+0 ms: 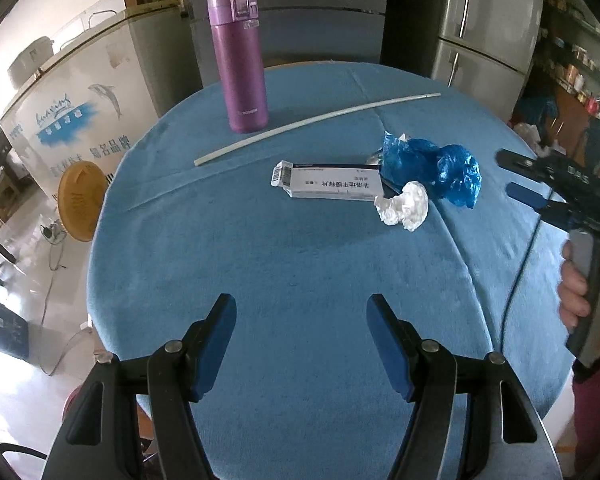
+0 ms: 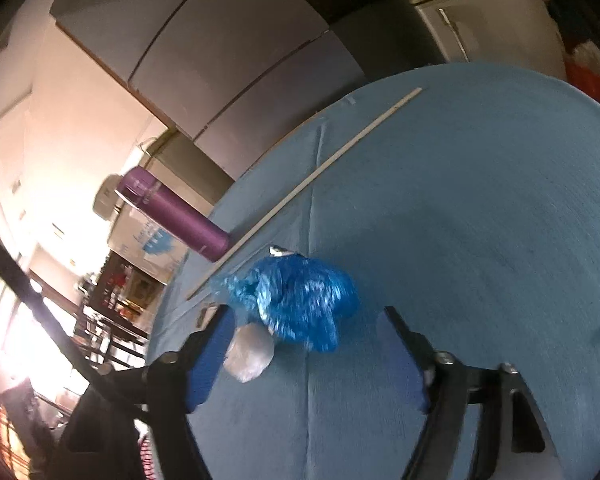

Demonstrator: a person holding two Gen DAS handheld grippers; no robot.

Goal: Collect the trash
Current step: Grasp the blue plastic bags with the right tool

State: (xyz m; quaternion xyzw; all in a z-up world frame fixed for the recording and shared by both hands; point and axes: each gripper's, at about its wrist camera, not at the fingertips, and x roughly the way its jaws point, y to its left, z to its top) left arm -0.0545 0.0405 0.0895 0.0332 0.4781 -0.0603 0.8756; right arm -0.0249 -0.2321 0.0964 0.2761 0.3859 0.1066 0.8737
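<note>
On the round table with a blue cloth point(image 1: 300, 264) lie a crumpled blue plastic bag point(image 1: 432, 168), a white crumpled tissue point(image 1: 402, 205), a white medicine box point(image 1: 328, 182) and a long white stick point(image 1: 316, 120). My left gripper point(image 1: 302, 344) is open and empty above the near part of the table. My right gripper point(image 1: 512, 176) is open at the right, pointing at the bag. In the right wrist view the gripper point(image 2: 308, 344) is open with the blue bag point(image 2: 296, 300) and the tissue point(image 2: 249, 354) just in front of its fingers.
A purple thermos point(image 1: 240, 60) stands upright at the far left of the table, also in the right wrist view point(image 2: 172, 212). Grey cabinets and a fridge point(image 1: 484, 32) stand behind. A yellow fan point(image 1: 82, 200) and a white chest freezer point(image 1: 72, 104) are at the left.
</note>
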